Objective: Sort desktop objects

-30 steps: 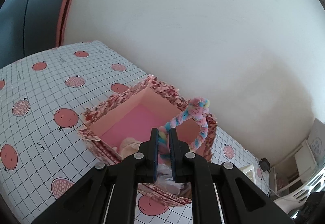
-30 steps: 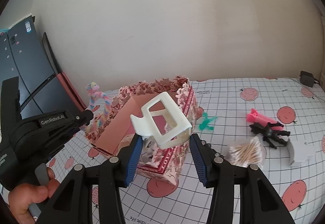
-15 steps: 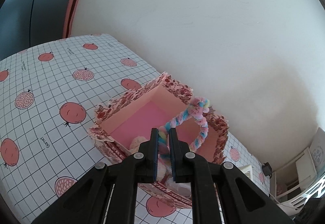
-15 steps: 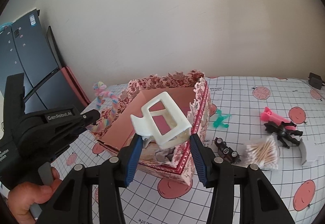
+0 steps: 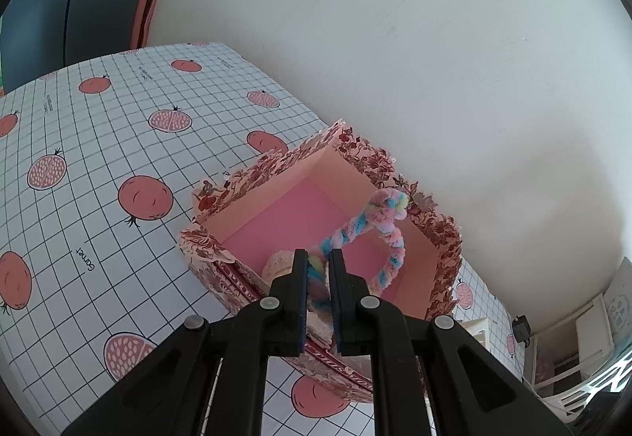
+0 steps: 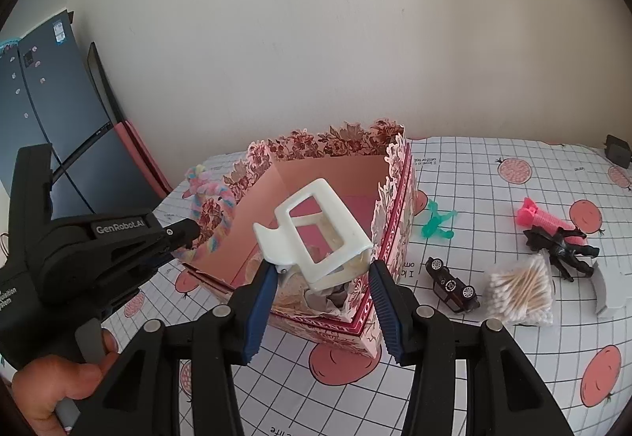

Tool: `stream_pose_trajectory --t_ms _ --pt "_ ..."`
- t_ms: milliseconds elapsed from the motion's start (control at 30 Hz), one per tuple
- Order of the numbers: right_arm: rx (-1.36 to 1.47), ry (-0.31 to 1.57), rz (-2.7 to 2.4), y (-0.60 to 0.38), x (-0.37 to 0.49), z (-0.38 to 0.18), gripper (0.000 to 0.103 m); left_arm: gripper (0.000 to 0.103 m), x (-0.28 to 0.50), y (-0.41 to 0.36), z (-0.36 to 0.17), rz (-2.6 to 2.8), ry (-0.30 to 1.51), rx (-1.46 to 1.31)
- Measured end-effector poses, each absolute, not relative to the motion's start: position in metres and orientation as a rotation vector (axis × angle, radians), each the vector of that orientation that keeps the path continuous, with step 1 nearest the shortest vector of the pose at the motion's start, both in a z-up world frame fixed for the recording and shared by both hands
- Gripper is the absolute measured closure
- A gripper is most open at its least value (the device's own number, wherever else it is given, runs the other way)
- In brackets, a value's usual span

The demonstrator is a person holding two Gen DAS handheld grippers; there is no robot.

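Observation:
A floral red-and-pink box (image 5: 371, 163) (image 6: 331, 147) stands open on the pomegranate-print tablecloth, with a pink floor and a few pale items inside. My left gripper (image 5: 317, 262) is shut on a pastel rainbow fuzzy loop (image 5: 379, 226), which hangs over the box's interior. In the right wrist view that left gripper (image 6: 189, 228) reaches in from the left with the loop (image 6: 209, 202) at the box's left wall. My right gripper (image 6: 322, 274) is shut on a white hair claw clip (image 6: 316, 230), held above the box's near corner.
Right of the box on the cloth (image 6: 493, 376) lie a green figure (image 6: 436, 224), a dark toy car (image 6: 452, 284), a bag of cotton swabs (image 6: 521, 287), a pink clip (image 6: 543, 216), a black clip (image 6: 561, 246) and a grey piece (image 6: 606, 289). A hand (image 6: 55, 392) holds the left tool. The wall runs close behind.
Both grippers have come closer to the box and slightly lower, each keeping its item. The box looks larger and nearer in both views.

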State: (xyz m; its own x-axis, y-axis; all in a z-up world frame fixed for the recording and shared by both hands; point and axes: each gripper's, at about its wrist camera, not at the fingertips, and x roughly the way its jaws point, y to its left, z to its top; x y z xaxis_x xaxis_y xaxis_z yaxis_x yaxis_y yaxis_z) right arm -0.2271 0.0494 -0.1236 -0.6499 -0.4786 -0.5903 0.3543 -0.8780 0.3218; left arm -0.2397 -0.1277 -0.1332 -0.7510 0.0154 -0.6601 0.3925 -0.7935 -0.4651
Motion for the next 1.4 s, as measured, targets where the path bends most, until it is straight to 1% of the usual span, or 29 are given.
stream_pose_trajectory --t_ms 433,1400 --pt "0.929 -0.241 -2.491 0.0471 -0.2249 -0.1199 0.052 0.093 -0.2404 -0.1298 -0.1358 -2.591 0.912 1.004" --pt "0.957 -0.239 -2.492 0.0428 -0.2269 -0.1241 0.051 0.093 -0.2421 -0.1338 -0.1424 -2.565 0.928 1.045"
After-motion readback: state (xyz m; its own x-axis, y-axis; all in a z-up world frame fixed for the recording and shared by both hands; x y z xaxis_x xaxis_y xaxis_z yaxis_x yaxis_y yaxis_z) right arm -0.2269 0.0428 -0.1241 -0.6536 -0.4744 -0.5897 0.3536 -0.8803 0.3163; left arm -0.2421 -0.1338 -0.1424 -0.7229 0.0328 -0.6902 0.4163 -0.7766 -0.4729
